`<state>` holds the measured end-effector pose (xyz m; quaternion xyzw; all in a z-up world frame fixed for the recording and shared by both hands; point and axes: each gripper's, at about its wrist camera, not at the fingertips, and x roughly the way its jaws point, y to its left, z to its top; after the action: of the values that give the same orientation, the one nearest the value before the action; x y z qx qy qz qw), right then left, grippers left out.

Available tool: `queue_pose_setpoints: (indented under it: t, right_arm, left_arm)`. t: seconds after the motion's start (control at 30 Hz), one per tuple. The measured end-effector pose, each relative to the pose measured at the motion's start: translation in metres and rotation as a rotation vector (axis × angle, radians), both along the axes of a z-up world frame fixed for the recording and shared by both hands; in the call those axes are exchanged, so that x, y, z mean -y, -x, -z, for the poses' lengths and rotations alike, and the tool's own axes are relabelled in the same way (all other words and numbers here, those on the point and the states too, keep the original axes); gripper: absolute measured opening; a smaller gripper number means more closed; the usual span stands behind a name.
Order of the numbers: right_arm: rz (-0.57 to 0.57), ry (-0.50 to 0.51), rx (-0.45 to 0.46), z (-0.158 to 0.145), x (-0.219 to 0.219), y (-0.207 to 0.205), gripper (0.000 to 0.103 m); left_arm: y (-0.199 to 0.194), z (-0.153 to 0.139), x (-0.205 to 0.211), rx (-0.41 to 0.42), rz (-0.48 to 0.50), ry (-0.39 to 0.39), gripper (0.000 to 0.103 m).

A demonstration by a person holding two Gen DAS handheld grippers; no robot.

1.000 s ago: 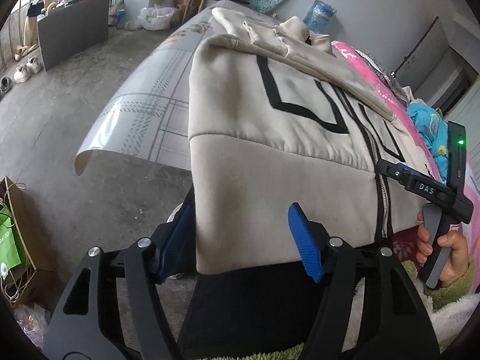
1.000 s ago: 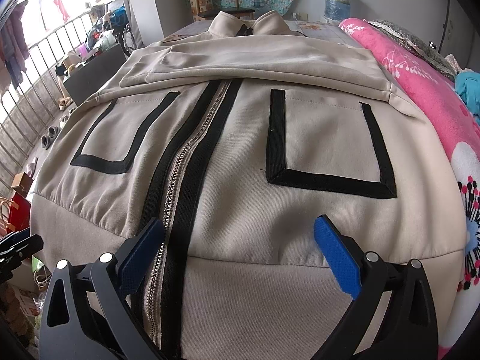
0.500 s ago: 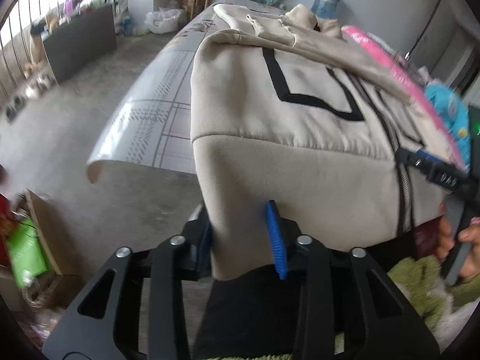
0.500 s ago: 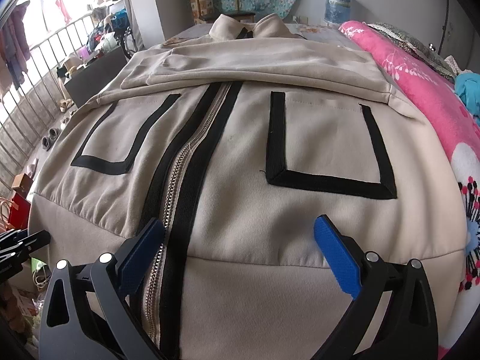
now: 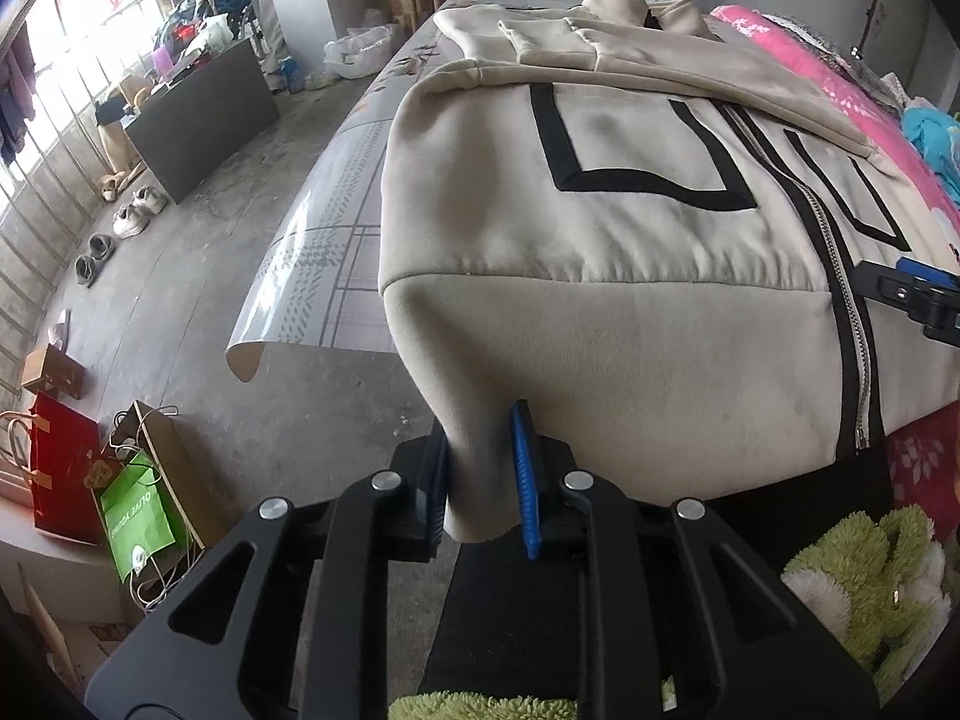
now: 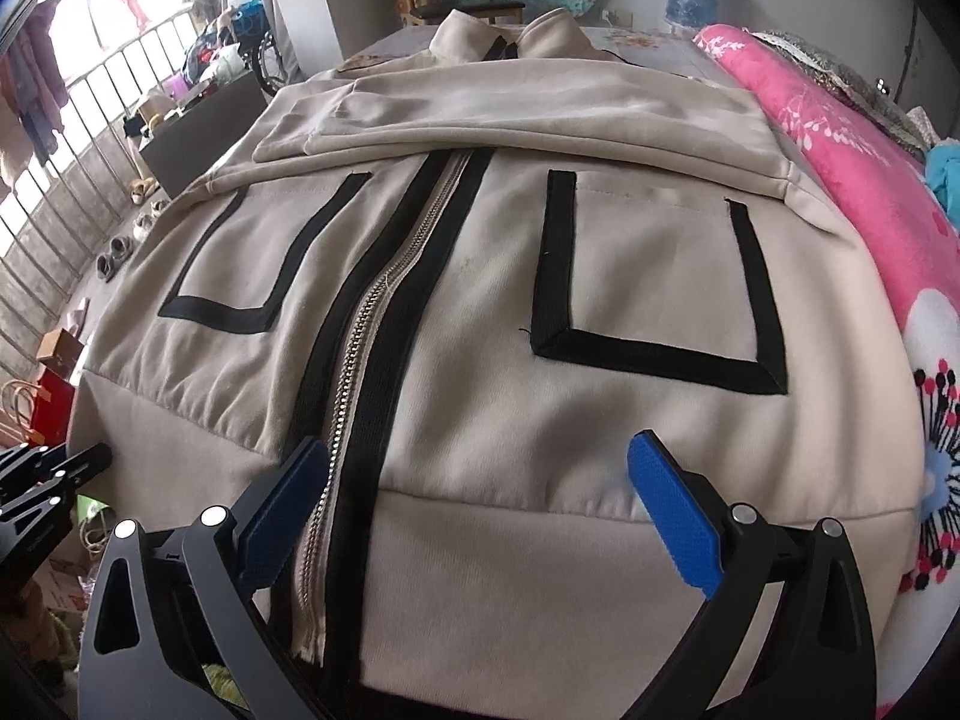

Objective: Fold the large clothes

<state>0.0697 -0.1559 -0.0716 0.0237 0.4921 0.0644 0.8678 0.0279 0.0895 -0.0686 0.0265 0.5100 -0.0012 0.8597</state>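
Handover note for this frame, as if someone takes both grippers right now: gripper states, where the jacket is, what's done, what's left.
Left gripper: jaws closing on the hem corner of the beige jacket, fabric pinched between the pads.
Right gripper: open, over the hem near the zipper, holding nothing.
Jacket lies front up on the table, zipped, sleeves folded across the chest.
Left: right gripper takes the hem, then fold the hem toward the collar.

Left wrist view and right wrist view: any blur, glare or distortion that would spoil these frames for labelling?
Left wrist view: sharp, strong fisheye bending, dark vignette corners, blown-out windows at upper left; the jacket hem between the closing left gripper reads clearly. Right wrist view: also sharp, the zipper crisp, the bed bulging with distortion, windows overexposed; soft even daylight, no hard shadows, right gripper open.
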Motion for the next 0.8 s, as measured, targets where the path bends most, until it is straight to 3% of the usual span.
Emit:
queue_pose_setpoints:
  t: [0.8]
  right_arm:
    - [0.060,0.027,-0.053,0.000,0.036,0.048,0.097]
  left_arm:
    - [-0.003,0.003,0.000,-0.018,-0.012,0.009,0.018]
